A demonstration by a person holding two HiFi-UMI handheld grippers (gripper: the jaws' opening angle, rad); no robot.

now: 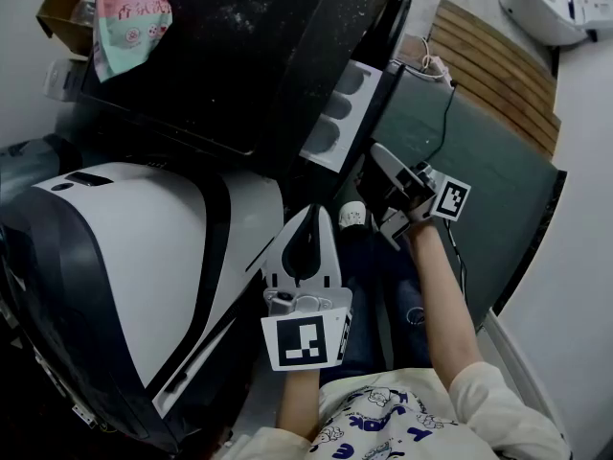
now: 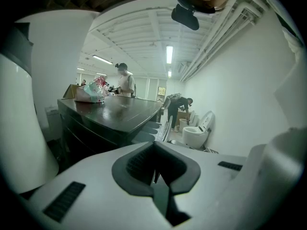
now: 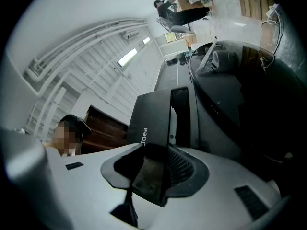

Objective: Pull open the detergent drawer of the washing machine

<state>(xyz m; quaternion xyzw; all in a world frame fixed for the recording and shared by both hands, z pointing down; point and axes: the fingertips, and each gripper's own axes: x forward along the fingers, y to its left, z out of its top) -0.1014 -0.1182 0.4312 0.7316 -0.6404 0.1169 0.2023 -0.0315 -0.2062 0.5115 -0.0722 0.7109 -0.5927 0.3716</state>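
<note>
The dark washing machine (image 1: 239,56) fills the upper middle of the head view. Its detergent drawer (image 1: 337,113) stands pulled out, with its pale compartments showing. My right gripper (image 1: 375,192) is at the drawer's dark front panel. In the right gripper view that panel (image 3: 153,119), with white lettering, sits between the pads, and my right gripper (image 3: 153,169) is shut on it. My left gripper (image 1: 310,220) hangs lower, near the person's lap and apart from the drawer. The left gripper view shows the left gripper (image 2: 156,176) shut, with its pads together and nothing between them.
A large white and dark rounded appliance (image 1: 124,276) crowds the left side. A printed bag (image 1: 129,12) lies on the machine's top. A grey-green mat (image 1: 479,180) with a cable (image 1: 445,113), a slatted wooden board (image 1: 498,65) and a white toilet (image 1: 556,3) lie to the right.
</note>
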